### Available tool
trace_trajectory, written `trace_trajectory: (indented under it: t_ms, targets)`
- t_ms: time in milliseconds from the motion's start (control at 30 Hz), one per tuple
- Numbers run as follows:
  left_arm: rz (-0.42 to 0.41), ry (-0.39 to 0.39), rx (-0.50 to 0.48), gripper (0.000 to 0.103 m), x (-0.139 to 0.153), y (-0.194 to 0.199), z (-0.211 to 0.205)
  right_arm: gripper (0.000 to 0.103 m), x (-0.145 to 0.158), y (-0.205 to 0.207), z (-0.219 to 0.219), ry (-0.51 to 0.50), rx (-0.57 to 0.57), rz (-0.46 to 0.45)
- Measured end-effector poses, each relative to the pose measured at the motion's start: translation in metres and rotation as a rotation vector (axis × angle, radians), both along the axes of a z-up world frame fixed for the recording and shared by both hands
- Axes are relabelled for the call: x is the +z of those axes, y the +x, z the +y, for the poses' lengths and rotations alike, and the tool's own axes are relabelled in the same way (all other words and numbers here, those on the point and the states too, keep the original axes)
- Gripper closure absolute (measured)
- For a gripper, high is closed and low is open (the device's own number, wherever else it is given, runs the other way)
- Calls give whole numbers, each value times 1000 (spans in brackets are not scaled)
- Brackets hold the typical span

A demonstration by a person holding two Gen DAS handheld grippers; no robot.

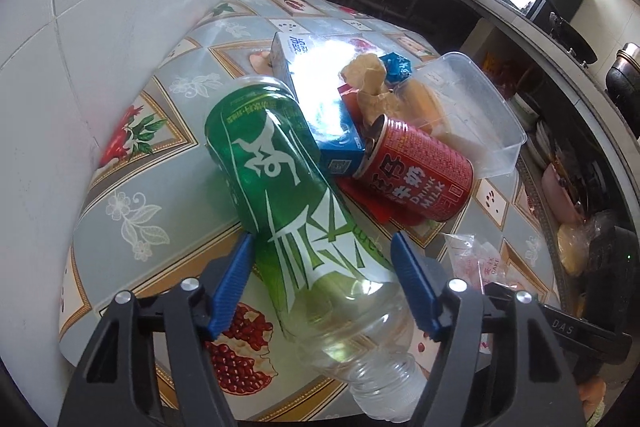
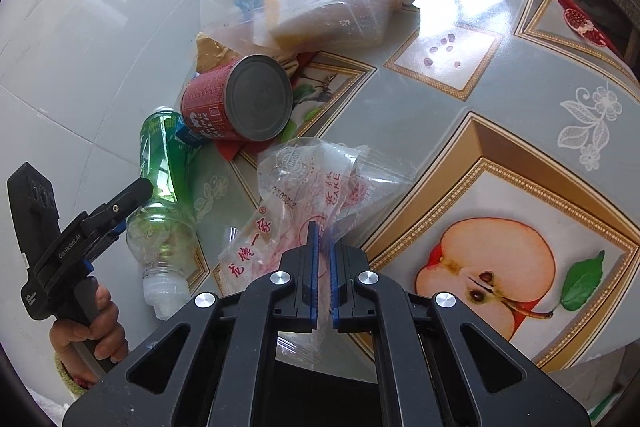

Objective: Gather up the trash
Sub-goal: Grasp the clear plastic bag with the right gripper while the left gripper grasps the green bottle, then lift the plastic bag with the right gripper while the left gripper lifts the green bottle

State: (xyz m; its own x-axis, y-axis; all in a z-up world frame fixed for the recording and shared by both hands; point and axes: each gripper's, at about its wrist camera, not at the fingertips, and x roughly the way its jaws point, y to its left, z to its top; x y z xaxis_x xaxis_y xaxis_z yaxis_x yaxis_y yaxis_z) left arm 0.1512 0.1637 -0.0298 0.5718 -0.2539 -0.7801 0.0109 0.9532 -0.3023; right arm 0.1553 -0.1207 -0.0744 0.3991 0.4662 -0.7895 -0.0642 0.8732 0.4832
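Kitchen setting, white tiled wall behind; table w/ glossy fruit-and-flower print oilcloth (image 2: 500, 115) carries a heap of trash near its wall-side edge.

Right gripper (image 2: 323, 227): blue pads closed tight on a thin crinkled clear plastic snack wrapper (image 2: 320, 179), pinching its near end. Wrapper sits just in front of the tool, toward the near edge, red print reads "CAKE" plus Chinese characters.

Left gripper (image 1: 322, 251): jaws apart, straddling a green-labelled clear plastic bottle (image 1: 288, 187) at its shoulder; pads look just beside the bottle's sides, not clearly pressing. Bottle lies on its side, long axis running straight along the fingers, neck toward the tool and over the near edge, base pointing to the wall. Left hand is the nearer one for it. Label: big white Chinese characters, unreadable otherwise.

Beyond the bottle: red cylindrical tin can (image 1: 416, 175) on its side, "DRINK MILK" legible; blue-and-white cardboard box (image 1: 316, 95) touching bottle and can; crumpled tan paper (image 1: 368, 79); clear rectangular plastic container (image 1: 480, 107) tilted, farthest out.

Judgement: squeezing shut across the bottle is the next need; round, slick body may slip.
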Motion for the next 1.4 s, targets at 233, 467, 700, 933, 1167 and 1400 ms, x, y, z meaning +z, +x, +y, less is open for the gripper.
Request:
trace_trajectory:
  t_ms: [233,467,700,933,1167,1400]
  targets:
    - [33,3,-43,49,9,-24,5,100,2,-4,-8,-20,56,-2]
    - [110,-48,-103,51,10,-48,4,95,8,-11,-17,-99,78,-19]
    - [146,-83,-115,51,6,-45,-3,45,16,-17,-35,-114,-1,-42]
    - [151,-80,-121,40,6,-34,-13,25,27,-19,-22,-158,-1,-96]
    - [141,-7,-133,36,-1,-26,-26,23,18,-16,4,-198,39,-106]
    - [191,-14,-114,36,-19,-21,-21,24,9,-17,24,-292,60,-136]
